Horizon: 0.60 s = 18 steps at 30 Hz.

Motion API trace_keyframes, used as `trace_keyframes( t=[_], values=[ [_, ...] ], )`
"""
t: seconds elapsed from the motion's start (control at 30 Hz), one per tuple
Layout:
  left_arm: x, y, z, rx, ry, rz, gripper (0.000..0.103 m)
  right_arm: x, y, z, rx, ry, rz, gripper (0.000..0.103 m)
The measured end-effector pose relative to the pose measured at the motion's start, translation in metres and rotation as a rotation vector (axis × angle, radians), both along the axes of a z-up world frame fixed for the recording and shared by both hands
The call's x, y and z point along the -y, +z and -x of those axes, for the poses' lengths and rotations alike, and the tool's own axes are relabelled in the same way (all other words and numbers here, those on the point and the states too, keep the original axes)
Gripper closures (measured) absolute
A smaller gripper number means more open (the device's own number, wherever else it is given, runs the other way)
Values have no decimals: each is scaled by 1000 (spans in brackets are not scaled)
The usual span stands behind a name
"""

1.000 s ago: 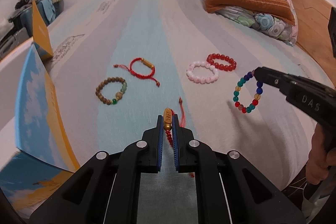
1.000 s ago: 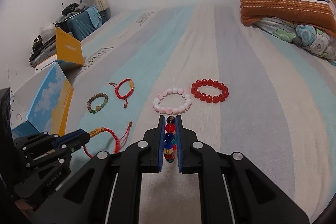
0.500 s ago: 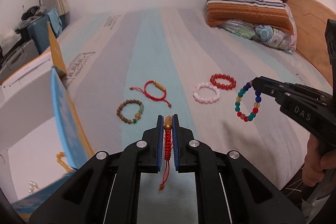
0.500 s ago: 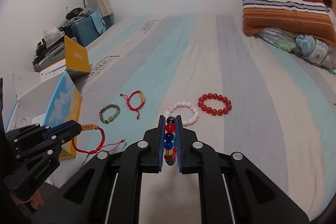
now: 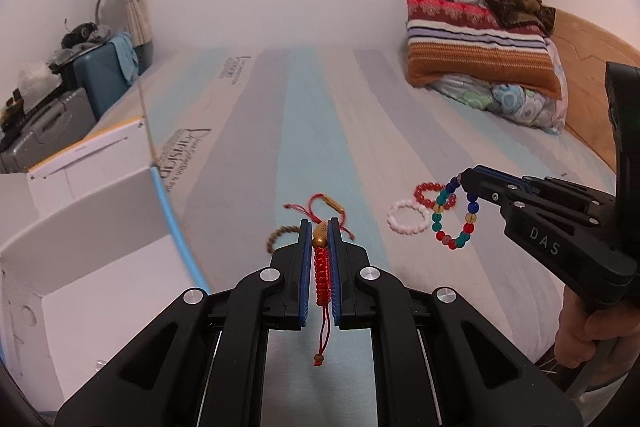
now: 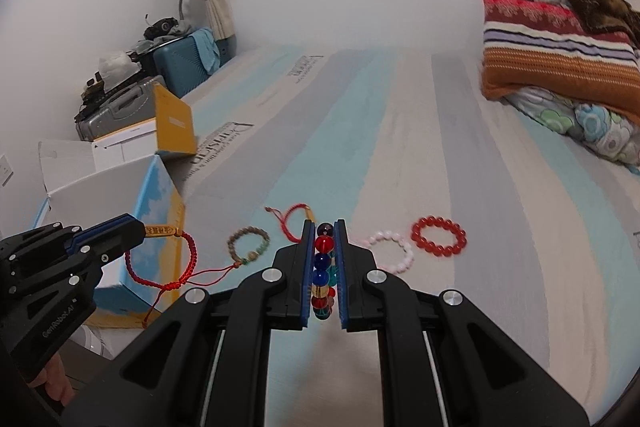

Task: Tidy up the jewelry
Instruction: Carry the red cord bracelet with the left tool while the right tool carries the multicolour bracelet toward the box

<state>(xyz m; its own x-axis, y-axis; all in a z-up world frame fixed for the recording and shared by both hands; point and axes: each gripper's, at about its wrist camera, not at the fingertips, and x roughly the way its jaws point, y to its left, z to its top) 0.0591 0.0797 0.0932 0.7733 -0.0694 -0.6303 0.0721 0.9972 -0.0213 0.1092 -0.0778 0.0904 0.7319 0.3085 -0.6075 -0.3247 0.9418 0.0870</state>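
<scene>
Left hand-held gripper (image 5: 320,239) pinches red cord bracelet (image 5: 321,275), whose hanging loop only right view shows.

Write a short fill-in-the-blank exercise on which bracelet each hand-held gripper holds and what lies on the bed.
1. The left hand-held gripper is shut on the braided ____ cord bracelet.
2. The right hand-held gripper is shut on the ____ bead bracelet.
3. The pink bead bracelet lies on the bed beside a ____ bead bracelet.

Missing words: red; multicoloured; red
</scene>
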Motion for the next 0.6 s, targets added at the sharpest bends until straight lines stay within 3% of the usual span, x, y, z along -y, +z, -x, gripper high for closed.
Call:
trace_keyframes(
  t=[0.6],
  values=[
    [-104, 41, 51, 66, 176, 14, 95, -114, 40, 17, 53, 147, 9, 94]
  ],
)
